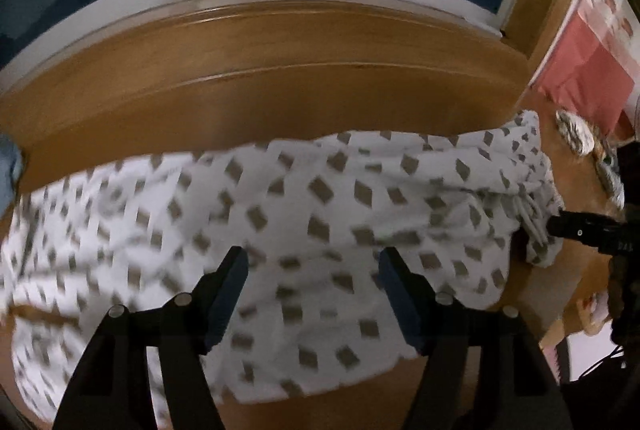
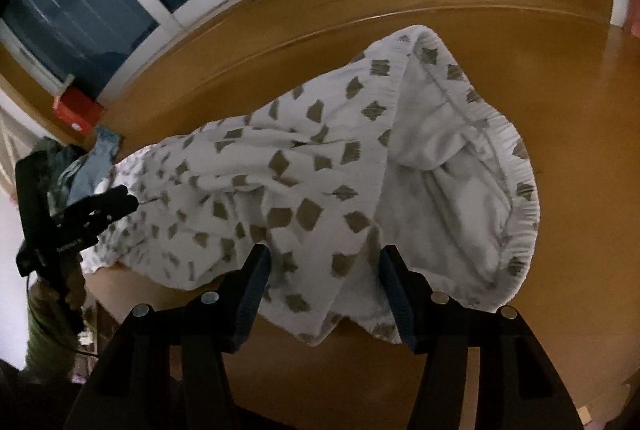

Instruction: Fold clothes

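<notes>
Patterned white trousers (image 2: 304,182) lay spread on the wooden worktop (image 2: 580,134), long axis running left–right across it: waistband (image 2: 516,166) at the right end, legs trailing off to the left.

Right hand-held gripper (image 2: 324,258): jaws spread, nothing pinched, fabric edge lying between and just beyond the fingers near the waist end. Left hand-held gripper (image 1: 312,258): jaws also spread, hovering over the mid-leg cloth, no pinch.

Key relation: each gripper sat at the near long edge of the garment, cloth straight ahead of both. Right hand was the nearer one to the waistband; left was nearer the leg section. My read: the next grab goes on that near edge, fold across the short axis or end-to-end.

View differences:
- Right wrist view showed the open waistband with its elastic rim and the inside of the trousers; left view only caught a bunched end with drawstrings (image 1: 532,214).
- Left view showed how far the legs ran left, cut off by the frame.
- Each view caught the other gripper at its margin.
- Right view also showed a red box (image 2: 78,112) and blue cloth (image 2: 100,154) at far left.
</notes>
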`<act>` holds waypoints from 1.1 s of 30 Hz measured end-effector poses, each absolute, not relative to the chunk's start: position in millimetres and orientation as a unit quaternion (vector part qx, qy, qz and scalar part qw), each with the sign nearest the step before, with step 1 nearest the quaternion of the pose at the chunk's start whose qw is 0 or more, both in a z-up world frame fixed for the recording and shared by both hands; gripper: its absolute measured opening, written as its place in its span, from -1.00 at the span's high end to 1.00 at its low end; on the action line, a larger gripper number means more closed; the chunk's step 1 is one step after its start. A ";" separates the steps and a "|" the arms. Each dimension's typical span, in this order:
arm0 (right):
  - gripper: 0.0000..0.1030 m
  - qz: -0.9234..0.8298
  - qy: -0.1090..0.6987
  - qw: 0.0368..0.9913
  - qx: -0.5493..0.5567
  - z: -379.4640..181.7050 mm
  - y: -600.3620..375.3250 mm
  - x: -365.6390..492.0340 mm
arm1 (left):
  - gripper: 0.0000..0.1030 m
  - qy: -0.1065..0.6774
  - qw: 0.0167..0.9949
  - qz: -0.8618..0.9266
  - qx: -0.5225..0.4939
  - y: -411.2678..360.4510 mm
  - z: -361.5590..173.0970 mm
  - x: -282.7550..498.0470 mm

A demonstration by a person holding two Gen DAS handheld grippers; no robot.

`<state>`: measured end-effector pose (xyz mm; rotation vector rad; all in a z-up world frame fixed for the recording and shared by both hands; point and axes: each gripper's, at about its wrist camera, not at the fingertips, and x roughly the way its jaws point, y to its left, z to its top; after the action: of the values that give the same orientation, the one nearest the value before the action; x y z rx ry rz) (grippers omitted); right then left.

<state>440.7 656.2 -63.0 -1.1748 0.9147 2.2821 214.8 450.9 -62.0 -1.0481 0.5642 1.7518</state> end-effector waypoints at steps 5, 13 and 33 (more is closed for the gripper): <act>-0.10 0.814 0.346 0.223 -0.410 -72.0 663.6 439.2 | -0.28 0.256 0.501 0.706 -0.430 471.8 -73.1 204.1; 0.72 0.859 0.326 0.240 -0.313 -16.6 646.5 450.9 | -0.28 0.257 0.522 0.702 -0.410 492.7 -82.6 202.1; 0.73 0.934 0.153 0.251 -0.202 174.4 655.9 467.9 | 0.73 0.160 0.651 0.690 -0.274 509.6 49.5 212.9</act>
<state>467.9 655.9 174.4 -0.5504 0.4168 2.5423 212.9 509.6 49.5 -0.6225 0.3642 1.5671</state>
